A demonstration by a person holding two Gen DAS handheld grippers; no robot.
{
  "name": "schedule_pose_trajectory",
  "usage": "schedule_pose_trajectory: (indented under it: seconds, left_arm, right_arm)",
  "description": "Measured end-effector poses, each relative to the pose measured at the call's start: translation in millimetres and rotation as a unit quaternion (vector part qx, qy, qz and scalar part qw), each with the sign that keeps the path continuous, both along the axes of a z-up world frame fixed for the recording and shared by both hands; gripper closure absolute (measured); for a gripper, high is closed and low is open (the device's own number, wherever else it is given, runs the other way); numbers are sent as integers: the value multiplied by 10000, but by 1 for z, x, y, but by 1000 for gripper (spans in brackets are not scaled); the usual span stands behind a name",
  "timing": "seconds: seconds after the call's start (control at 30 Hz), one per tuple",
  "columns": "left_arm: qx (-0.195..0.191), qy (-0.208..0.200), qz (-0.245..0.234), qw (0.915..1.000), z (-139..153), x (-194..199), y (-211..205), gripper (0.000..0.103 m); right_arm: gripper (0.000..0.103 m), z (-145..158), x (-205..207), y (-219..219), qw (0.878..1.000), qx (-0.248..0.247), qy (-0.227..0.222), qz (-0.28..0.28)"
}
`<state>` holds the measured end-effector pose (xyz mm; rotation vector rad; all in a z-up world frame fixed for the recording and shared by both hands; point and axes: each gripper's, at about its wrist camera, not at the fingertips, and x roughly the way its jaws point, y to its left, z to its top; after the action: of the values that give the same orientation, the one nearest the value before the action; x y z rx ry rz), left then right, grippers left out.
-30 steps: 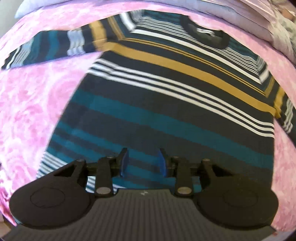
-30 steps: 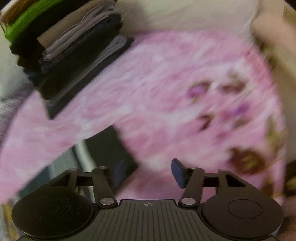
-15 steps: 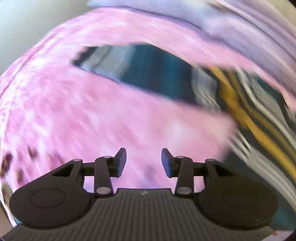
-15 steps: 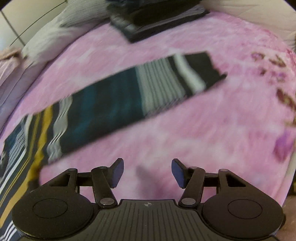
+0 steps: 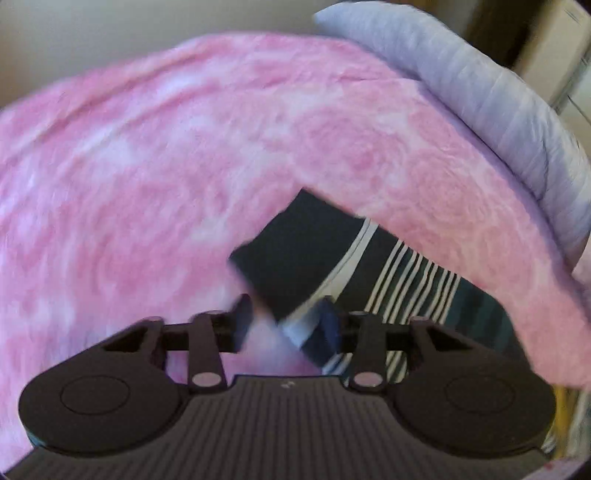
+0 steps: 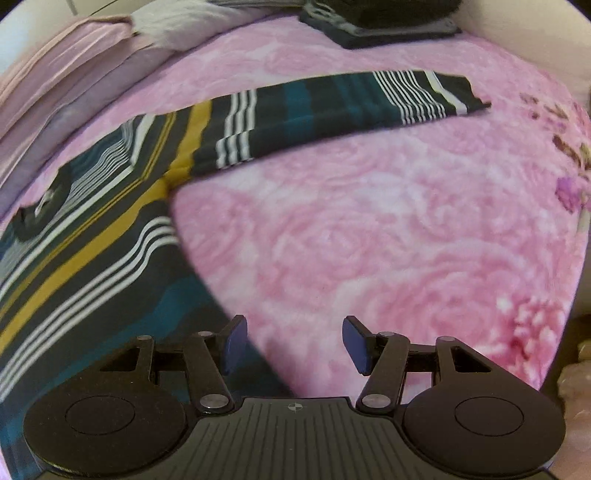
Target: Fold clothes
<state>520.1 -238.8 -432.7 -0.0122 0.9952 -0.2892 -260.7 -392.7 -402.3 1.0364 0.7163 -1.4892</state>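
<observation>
A dark sweater with teal, mustard and white stripes lies flat on the pink blanket. In the left wrist view one sleeve runs in from the right, its dark cuff just ahead of my left gripper. The jaws are closing with the cuff's near corner between them, and a gap still shows; the picture is blurred. In the right wrist view the sweater's body fills the left and its other sleeve stretches out to the right. My right gripper stands open at the body's side edge, holding nothing, its left finger over the fabric.
The pink rose-patterned blanket covers the bed. A stack of folded dark clothes sits at the far edge, with pale bedding beside it. A grey-lilac pillow lies beyond the sleeve in the left wrist view.
My left gripper swung from over the sweater's body out to a sleeve cuff. My right gripper swung from near the folded stack to the sweater's side edge, staying open.
</observation>
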Motion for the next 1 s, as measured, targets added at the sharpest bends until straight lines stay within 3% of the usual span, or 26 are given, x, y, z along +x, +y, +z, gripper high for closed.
schedule_pose_trajectory:
  seconds: [0.03,0.17,0.23,0.3,0.37,0.43,0.47,0.53,0.6,0.67,0.7,0.87,0.93,1.0]
  left_arm:
    - [98,-128,-223,9996,0,0,-4,95]
    - [600,-938,-630,9918,24,-23,1,96]
    - [619,-1030,-685,9904,34,-36,20,95]
    - [698,-906,-811,9901,25,-42,41,94]
    - [1238,-816,-1244,9811,0,-49,43,91]
    - [1568,-1295,-1643,9652,-6,-66,39,90]
    - [1649,-1281,-1712,9628,-3,-70,37,89]
    - [1476,-998,-1513,9723,7,-75,47,81]
    - [1645,-983,-1371,9718,18,-86,55,70]
    - [1693,-951,-1492,9696,33,-109,59,73]
    - [1783,-910,-1691,9651,39,-125,58,76]
    - [1771,-897,-2514,9473,53,-196,58,67]
    - [1427,-549,-3046,9401,50,-225,58,71]
    - [1042,-295,-3945,9125,47,-268,55,71]
  right_arm:
    - [49,1,4,4,10000,-28,66,61]
    - [49,10,9,15,9995,-158,241,136]
    - [49,12,9,18,9995,-178,265,68]
    - [49,12,9,22,9997,-173,162,-12]
    - [49,10,11,23,9999,-148,56,6]
    - [49,9,16,24,9999,-91,65,118]
    - [49,9,19,26,9997,-99,111,199]
    - [49,10,23,29,9990,-155,213,363]
    - [49,12,25,34,9981,-201,306,502]
    - [49,18,29,41,9957,-357,360,780]
    - [49,21,33,45,9935,-443,402,966]
    - [49,19,58,66,9742,-653,575,2081]
    - [49,9,61,74,9669,-517,485,2452]
    - [49,-5,62,86,9607,-413,508,2699]
